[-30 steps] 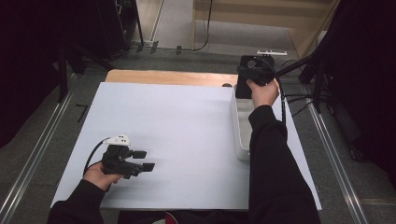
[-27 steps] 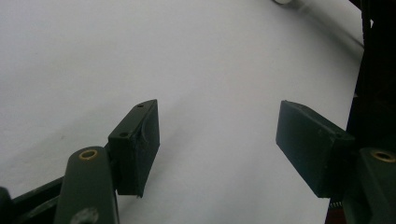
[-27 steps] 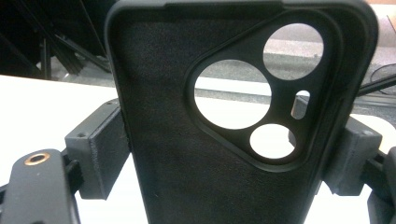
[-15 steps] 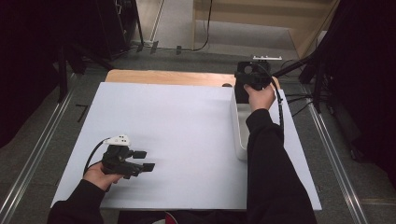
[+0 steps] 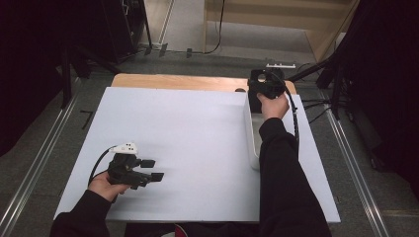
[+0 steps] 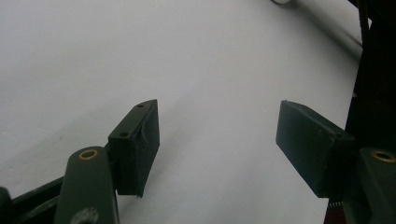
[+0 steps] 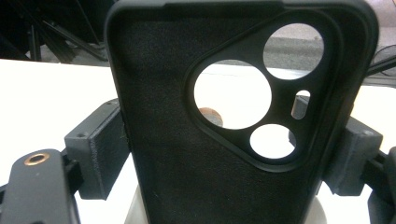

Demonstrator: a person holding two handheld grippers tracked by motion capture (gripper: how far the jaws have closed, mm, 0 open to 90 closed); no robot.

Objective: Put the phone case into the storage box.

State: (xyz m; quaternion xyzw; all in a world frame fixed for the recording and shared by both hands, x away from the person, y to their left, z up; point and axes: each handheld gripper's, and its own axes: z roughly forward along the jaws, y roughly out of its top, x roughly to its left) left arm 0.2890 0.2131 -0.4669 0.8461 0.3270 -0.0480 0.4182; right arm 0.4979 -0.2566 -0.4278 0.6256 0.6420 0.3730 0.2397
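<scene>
Two padded jaws of the right gripper (image 7: 224, 154) are clamped on the long edges of a black phone case (image 7: 187, 140), which stands upright with its camera cutouts at the top, held over the far end of the white tray (image 5: 252, 143) at the table's (image 5: 188, 133) right side. The left gripper (image 5: 150, 169) rests low near the front left corner, jaws apart on nothing. To lift well, I'd judge: keep the squeeze steady, rise straight, and avoid twisting the flexible case.
</scene>
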